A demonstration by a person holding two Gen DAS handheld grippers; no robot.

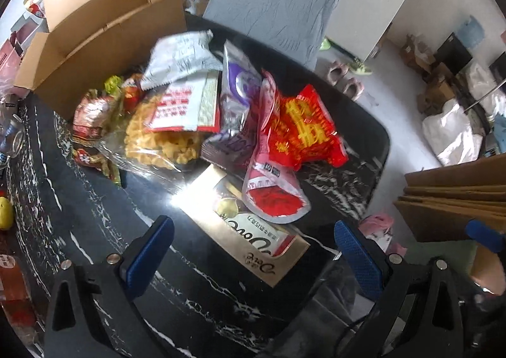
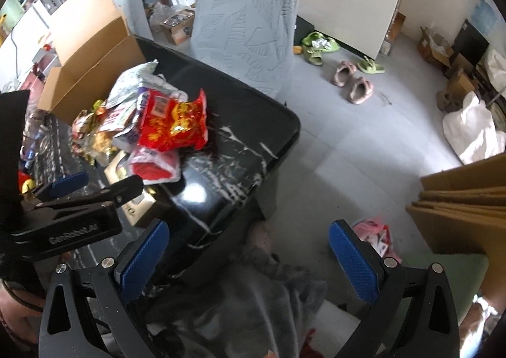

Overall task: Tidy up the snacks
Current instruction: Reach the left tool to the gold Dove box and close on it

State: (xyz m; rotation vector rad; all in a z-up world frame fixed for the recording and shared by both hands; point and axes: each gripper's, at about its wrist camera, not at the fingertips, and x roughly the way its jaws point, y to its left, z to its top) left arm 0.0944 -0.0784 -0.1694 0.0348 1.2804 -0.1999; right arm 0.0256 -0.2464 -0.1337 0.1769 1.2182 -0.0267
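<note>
A heap of snack packets lies on a black marble table (image 1: 95,231): a red packet with gold print (image 1: 303,130), a pink pouch (image 1: 268,187), a purple packet (image 1: 237,95), a clear bag of yellow crisps (image 1: 161,139), a silver packet (image 1: 180,57) and a gold Dove chocolate box (image 1: 253,241) nearest me. An open cardboard box (image 1: 104,32) stands behind the heap. My left gripper (image 1: 253,260) is open and empty, just above the Dove box. My right gripper (image 2: 246,260) is open and empty, off the table's near corner over the floor. The left gripper also shows in the right wrist view (image 2: 104,184).
A grey-covered chair (image 2: 249,10) stands behind the table. Slippers (image 2: 354,83) lie on the floor. Flattened cardboard (image 2: 465,203) leans at the right. A yellow fruit (image 1: 4,212) and a glass jar (image 1: 11,136) sit at the table's left.
</note>
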